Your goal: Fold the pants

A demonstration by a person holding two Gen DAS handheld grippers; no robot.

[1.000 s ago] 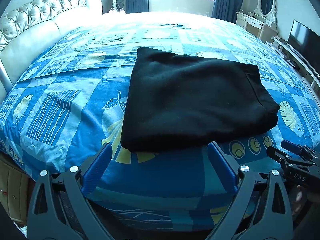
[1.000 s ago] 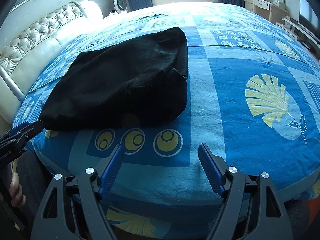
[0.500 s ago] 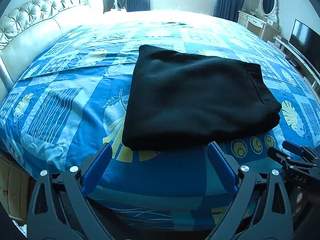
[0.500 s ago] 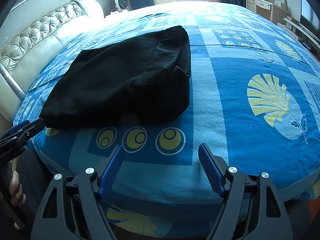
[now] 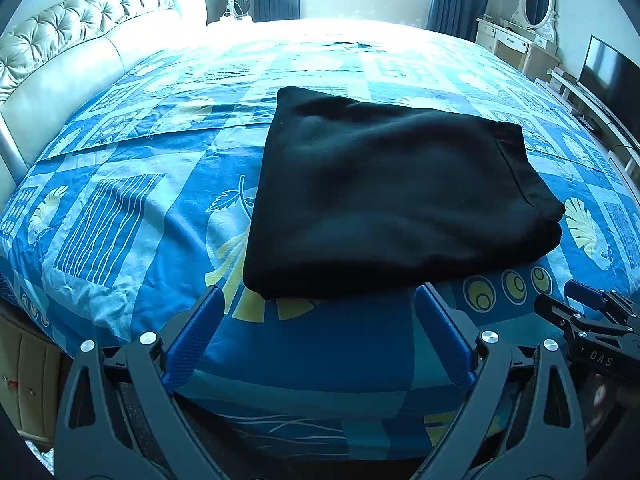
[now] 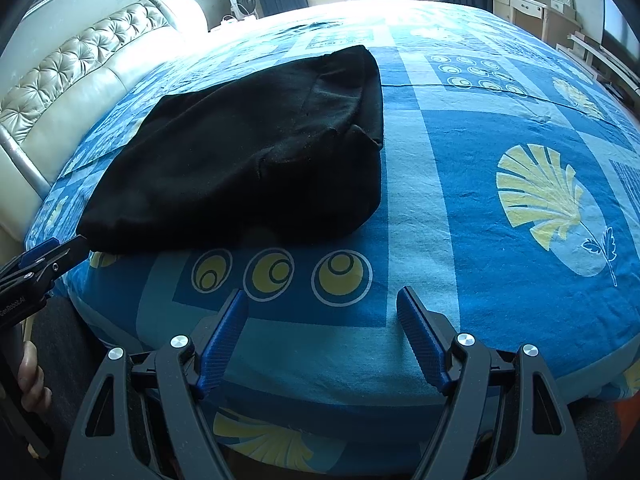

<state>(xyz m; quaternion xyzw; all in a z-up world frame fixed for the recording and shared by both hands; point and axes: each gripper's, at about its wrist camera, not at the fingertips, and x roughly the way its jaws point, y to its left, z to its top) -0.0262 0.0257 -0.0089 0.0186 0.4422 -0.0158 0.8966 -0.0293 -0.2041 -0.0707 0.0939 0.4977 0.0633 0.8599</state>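
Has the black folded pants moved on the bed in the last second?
No. The black folded pants keep the same spot against the three yellow circles on the bedsheet.

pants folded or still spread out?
Folded: the black pants lie as a compact, layered rectangle on the bedspread. Both grippers open, clear of them.

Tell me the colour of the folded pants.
Black pants, clearest in the left wrist view.
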